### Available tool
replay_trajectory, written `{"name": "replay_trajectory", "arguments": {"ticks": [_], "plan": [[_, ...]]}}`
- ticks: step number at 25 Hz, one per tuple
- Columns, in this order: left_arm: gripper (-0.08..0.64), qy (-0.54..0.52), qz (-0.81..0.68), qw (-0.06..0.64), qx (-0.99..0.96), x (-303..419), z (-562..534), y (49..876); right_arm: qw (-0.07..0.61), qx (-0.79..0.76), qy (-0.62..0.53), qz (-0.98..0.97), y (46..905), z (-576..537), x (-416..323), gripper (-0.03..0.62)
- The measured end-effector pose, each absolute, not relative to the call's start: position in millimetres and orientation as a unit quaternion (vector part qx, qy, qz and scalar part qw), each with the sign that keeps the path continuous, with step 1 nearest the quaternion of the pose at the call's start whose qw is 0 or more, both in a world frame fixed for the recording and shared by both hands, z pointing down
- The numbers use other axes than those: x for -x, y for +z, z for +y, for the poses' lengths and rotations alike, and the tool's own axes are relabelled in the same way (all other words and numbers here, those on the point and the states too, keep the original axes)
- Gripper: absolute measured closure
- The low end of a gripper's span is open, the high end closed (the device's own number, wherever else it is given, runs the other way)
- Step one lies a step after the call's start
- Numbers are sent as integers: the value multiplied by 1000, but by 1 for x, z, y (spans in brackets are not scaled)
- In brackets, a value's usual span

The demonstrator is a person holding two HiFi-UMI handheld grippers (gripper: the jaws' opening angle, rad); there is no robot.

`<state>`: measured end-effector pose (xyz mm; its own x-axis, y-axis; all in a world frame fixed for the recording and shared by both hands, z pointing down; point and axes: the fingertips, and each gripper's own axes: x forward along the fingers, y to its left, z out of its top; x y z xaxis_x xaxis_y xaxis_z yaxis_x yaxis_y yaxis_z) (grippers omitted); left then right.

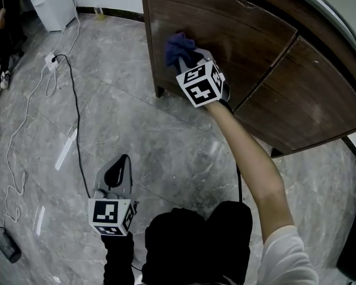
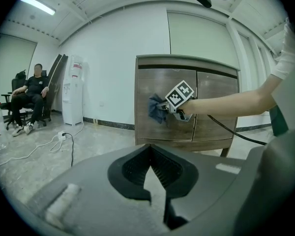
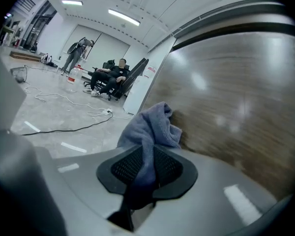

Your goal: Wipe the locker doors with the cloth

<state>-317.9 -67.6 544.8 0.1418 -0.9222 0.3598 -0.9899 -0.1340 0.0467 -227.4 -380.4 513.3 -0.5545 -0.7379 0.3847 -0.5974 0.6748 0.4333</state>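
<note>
2 grippers (image 1: 121,166) (image 1: 191,54); 1 cloth (image 1: 178,45); 2 locker doors (image 1: 243,46) (image 1: 314,94); 1 water dispenser (image 2: 73,90)

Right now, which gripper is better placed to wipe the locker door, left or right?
Right. The right gripper is clamped on the cloth, held up at the locker door. The left gripper is shut, empty, and hangs low, away from the locker.

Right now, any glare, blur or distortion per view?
Head view: even light, sharp, faint sheen on the locker door. Left gripper view: heavy fisheye, dark corners, left tool soft up close. Right gripper view: ceiling-light glare spots and smeared grain on the door, cloth in the right tool fairly sharp.
</note>
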Motion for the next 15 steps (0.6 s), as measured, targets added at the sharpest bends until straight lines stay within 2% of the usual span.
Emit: {"name": "replay_trajectory", "arguments": {"ticks": [15], "plan": [[559, 126, -645, 157, -737, 324, -73, 563, 328, -357, -86, -870, 616, -380, 239, 517]]}}
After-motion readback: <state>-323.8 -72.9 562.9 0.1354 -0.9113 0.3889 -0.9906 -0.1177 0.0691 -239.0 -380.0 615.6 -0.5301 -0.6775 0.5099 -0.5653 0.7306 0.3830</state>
